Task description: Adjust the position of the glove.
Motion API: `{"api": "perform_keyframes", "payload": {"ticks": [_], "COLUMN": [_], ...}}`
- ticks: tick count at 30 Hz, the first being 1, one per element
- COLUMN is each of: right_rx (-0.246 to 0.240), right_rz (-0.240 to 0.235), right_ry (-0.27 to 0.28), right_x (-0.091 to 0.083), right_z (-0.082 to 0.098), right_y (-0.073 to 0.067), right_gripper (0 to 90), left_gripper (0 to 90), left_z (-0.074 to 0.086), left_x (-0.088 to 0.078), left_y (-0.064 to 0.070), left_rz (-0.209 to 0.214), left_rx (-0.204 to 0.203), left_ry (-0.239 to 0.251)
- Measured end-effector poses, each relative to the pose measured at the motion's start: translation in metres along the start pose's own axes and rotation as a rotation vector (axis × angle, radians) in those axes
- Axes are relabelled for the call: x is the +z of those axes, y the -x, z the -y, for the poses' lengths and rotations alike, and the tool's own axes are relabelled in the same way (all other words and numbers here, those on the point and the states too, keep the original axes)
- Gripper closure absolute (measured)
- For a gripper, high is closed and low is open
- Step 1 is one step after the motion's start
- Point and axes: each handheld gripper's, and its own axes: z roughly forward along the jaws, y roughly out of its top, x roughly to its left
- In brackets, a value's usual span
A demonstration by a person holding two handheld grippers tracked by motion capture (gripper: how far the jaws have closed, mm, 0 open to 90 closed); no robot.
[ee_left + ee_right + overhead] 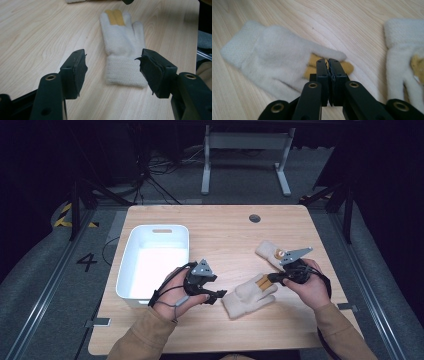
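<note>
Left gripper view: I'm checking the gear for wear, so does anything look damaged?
Yes. The black rubber pads on the left gripper look torn and frayed at their edges. The cream knitted glove before them lies flat, intact.

two gloves (248,295) (268,249), one white bin (131,251), two tools (214,296) (272,278); one table (225,227)

The near glove (248,296) is cream-white with mustard-yellow fingertips, the second glove (268,251) is the same cream with a yellow patch, the bin (155,262) is plain white, and the counter (220,232) shows pale wood grain.
</note>
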Motion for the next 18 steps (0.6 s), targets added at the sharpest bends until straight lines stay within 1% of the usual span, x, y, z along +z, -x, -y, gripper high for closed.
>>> {"api": "perform_keyframes", "payload": {"ticks": [2, 3, 4, 8, 12, 13, 15, 18], "right_rx": [-0.006, -0.006, -0.012, -0.006, -0.010, -0.012, -0.016, -0.027], "right_rz": [-0.001, -0.001, -0.006, -0.009, -0.017, -0.020, -0.025, -0.037], "right_ry": [-0.003, -0.003, 0.001, -0.010, -0.019, -0.033, -0.038, -0.048], "right_x": [0.001, 0.001, 0.002, 0.004, 0.008, 0.012, 0.013, 0.021], "right_z": [-0.008, -0.008, -0.018, -0.031, -0.038, -0.041, -0.042, -0.047], "right_y": [0.001, 0.001, 0.003, 0.008, 0.012, 0.013, 0.014, 0.014], "right_gripper": [87.9, 87.9, 87.8, 88.0, 88.2, 88.5, 88.6, 88.9], "left_gripper": [38.0, 37.8, 37.8, 37.8, 37.8, 37.7, 37.7, 37.6], "left_z": [-0.002, -0.002, -0.002, -0.003, -0.004, -0.003, -0.003, -0.003], "left_x": [-0.006, -0.006, -0.010, -0.015, -0.018, -0.018, -0.018, -0.020], "left_y": [0.002, 0.002, 0.003, 0.001, -0.001, -0.001, -0.001, -0.001], "left_rz": [0.014, 0.014, 0.019, 0.028, 0.034, 0.037, 0.037, 0.044], "left_rx": [-0.009, -0.009, -0.012, -0.010, -0.015, -0.018, -0.017, -0.016], "left_ry": [0.001, 0.001, -0.004, -0.004, 0.001, 0.002, -0.001, -0.002]}}
